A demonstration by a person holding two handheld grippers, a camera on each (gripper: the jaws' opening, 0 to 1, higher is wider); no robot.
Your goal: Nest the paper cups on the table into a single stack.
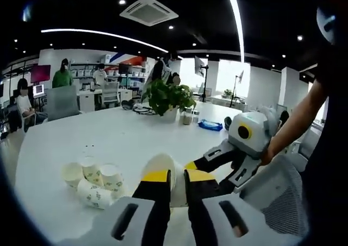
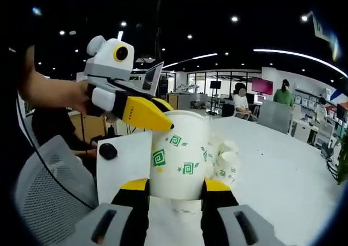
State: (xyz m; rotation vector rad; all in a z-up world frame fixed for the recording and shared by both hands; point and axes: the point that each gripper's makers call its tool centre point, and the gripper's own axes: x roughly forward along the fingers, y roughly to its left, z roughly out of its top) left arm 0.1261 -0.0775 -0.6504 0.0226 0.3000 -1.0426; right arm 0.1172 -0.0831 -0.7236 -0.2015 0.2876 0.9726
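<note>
In the right gripper view, the right tool (image 2: 175, 187) rises from the bottom centre with its yellow-tipped jaws clamped on the sides of a white paper cup with green square-spiral and leaf print (image 2: 179, 156), which stands upright at the middle of the frame. The left tool (image 2: 155, 115) comes in from the upper left, held by a person's hand (image 2: 81, 99); its yellow jaw tips rest at the cup's rim, and whether they grip it cannot be told here.

In the left gripper view, the left tool (image 1: 176, 183) shows its two jaws close together at the bottom centre, pinched on the pale rim of the same cup (image 1: 162, 164) just ahead of them. The right tool (image 1: 209, 162) reaches in from the right, touching the cup.

A loose group of white printed paper cups (image 1: 95, 181) lies on the round white counter (image 1: 119, 134) at the lower left of the left gripper view, some upright, some tipped over. In the right gripper view this group (image 2: 225, 159) sits just behind the held cup. A green potted plant (image 1: 168, 98) stands farther back on the counter. A grey mesh chair back (image 2: 41, 186) fills the lower left of the right gripper view.
</note>
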